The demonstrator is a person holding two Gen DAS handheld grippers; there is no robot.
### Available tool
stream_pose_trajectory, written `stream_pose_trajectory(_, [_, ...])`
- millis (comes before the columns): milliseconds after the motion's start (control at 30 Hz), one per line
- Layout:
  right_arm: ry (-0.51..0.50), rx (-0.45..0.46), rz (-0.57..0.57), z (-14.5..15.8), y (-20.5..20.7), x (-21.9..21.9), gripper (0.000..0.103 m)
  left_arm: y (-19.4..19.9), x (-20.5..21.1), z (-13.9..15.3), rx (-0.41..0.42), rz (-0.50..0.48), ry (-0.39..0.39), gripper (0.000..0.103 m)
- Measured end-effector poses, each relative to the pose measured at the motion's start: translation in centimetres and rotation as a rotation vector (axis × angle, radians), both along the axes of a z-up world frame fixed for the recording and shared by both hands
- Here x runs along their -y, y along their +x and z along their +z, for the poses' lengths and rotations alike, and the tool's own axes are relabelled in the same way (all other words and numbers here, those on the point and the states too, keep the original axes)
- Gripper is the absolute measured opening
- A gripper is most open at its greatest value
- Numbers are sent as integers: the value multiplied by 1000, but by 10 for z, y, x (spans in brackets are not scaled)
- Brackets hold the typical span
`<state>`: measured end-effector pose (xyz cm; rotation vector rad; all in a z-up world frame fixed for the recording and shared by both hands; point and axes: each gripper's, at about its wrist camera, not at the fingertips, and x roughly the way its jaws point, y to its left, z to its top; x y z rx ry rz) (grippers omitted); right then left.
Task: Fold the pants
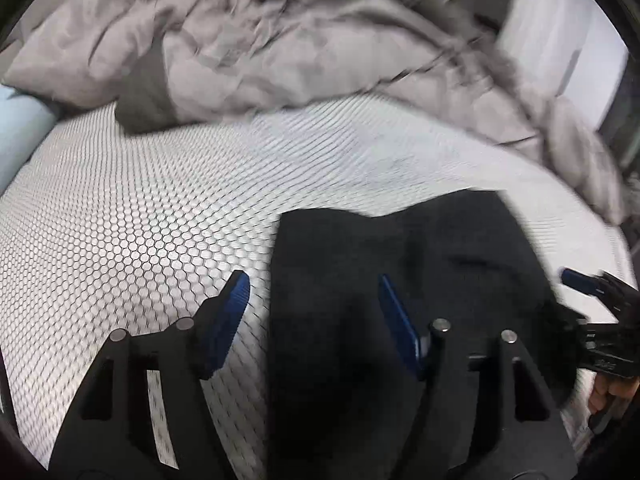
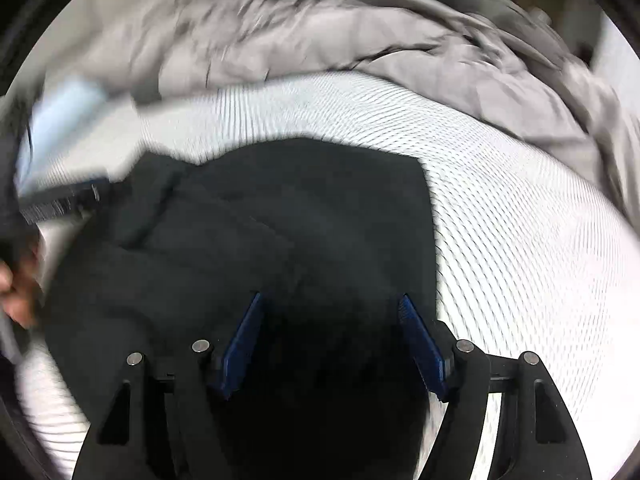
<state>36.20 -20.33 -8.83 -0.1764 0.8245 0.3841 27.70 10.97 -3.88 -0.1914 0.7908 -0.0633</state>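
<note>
Dark pants [image 1: 400, 264] lie folded in a block on a white mattress with a honeycomb pattern [image 1: 132, 208]. My left gripper [image 1: 312, 288] is open above the pants' left edge, one finger over the mattress, one over the cloth. In the right wrist view the pants [image 2: 280, 220] fill the middle. My right gripper [image 2: 332, 308] is open and empty above their near right part. The right gripper also shows at the right edge of the left wrist view [image 1: 592, 284]. The left gripper shows blurred at the left of the right wrist view [image 2: 64, 200].
A crumpled grey duvet [image 1: 280, 52] lies heaped across the far side of the bed, also in the right wrist view [image 2: 360, 28]. A light blue pillow [image 1: 20, 128] sits at the far left. Bare mattress lies left of the pants.
</note>
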Motion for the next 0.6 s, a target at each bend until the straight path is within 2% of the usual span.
stream_pose_trajectory(100, [31, 27, 125, 17, -28, -24, 72, -32, 28, 7, 51, -126, -13, 65])
stream_pose_trajectory(167, [76, -9, 236, 12, -36, -54, 72, -38, 48, -10, -2, -223, -49, 66])
stream_pose_trajectory(200, [67, -27, 255, 6, -36, -60, 70, -39, 51, -20, -36, -228, -47, 65])
stream_pose_trajectory(233, [24, -61, 264, -9, -33, -73, 62, -38, 55, -31, -82, -225, -23, 62])
stream_pose_trajectory(300, [-41, -107, 256, -35, -25, -75, 56, -42, 56, -40, -71, -241, 44, 53])
stream_pose_trajectory(367, [-54, -74, 242, -33, -27, -62, 52, -54, 57, -37, -51, -264, 111, 53])
stream_pose_trajectory(433, [-80, -42, 228, -23, -41, -40, 46, -66, 53, -32, -53, -246, 125, 53])
stream_pose_trajectory(467, [-107, -24, 205, -19, -47, -30, 46, -75, 49, -28, -51, -227, 129, 54])
stream_pose_trajectory(500, [-132, -4, 164, -16, -52, -18, 51, -83, 45, -23, -40, -216, 123, 54])
stream_pose_trajectory(533, [-87, 1, 117, -10, -58, -2, 56, -98, 43, -16, -20, -220, 105, 54])
stream_pose_trajectory(600, [0, 14, 57, 0, -75, 12, 55, -112, 45, -10, 14, -250, 81, 56])
